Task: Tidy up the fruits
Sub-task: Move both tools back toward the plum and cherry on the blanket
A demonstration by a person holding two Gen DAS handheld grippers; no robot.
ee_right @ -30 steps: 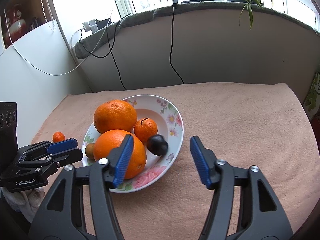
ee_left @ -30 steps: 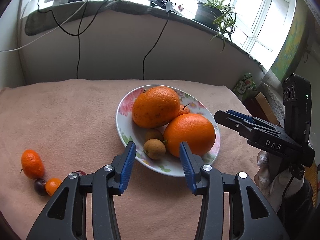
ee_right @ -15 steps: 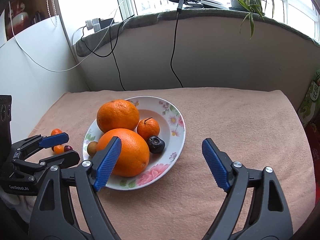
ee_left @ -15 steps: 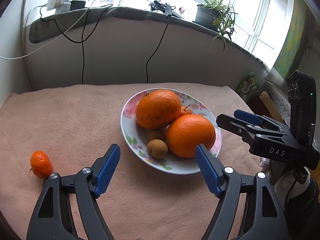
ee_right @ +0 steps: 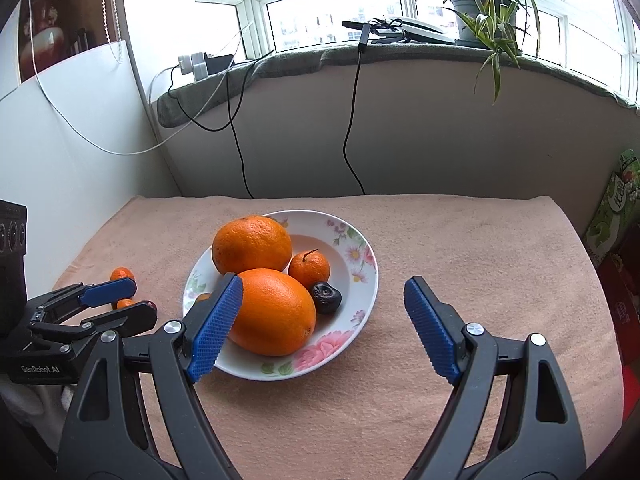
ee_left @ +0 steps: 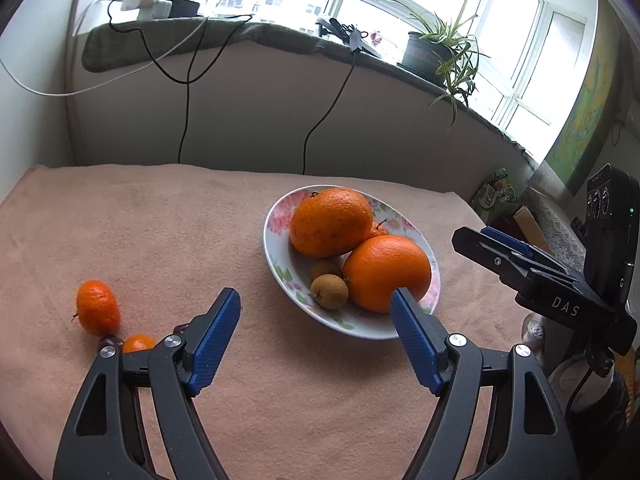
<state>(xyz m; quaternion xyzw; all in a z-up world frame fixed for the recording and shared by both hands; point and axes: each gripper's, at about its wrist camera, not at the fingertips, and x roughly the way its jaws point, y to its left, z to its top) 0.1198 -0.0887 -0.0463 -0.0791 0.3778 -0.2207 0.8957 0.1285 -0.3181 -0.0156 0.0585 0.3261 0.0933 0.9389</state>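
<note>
A flowered plate (ee_left: 280, 264) (ee_right: 366, 280) on the pink cloth holds two big oranges (ee_left: 330, 222) (ee_left: 386, 272), a small mandarin (ee_right: 309, 269), a dark plum (ee_right: 327, 297) and two brown longans (ee_left: 329, 291). Left of the plate a mandarin (ee_left: 97, 307), a tiny orange fruit (ee_left: 138, 343) and a dark fruit, mostly hidden, lie on the cloth. My left gripper (ee_left: 316, 312) is open and empty, short of the plate's near rim. My right gripper (ee_right: 322, 296) is open and empty over the plate's near side.
A grey wall with hanging cables (ee_left: 184, 120) bounds the far side of the table. A potted plant (ee_right: 486, 8) stands on the sill. Boxes and a green packet (ee_right: 618, 200) sit off the right edge. A white board (ee_right: 60, 140) stands at left.
Both grippers have opened wider and drawn back and up from the plate. The left view has swung so the loose fruits at left show more.
</note>
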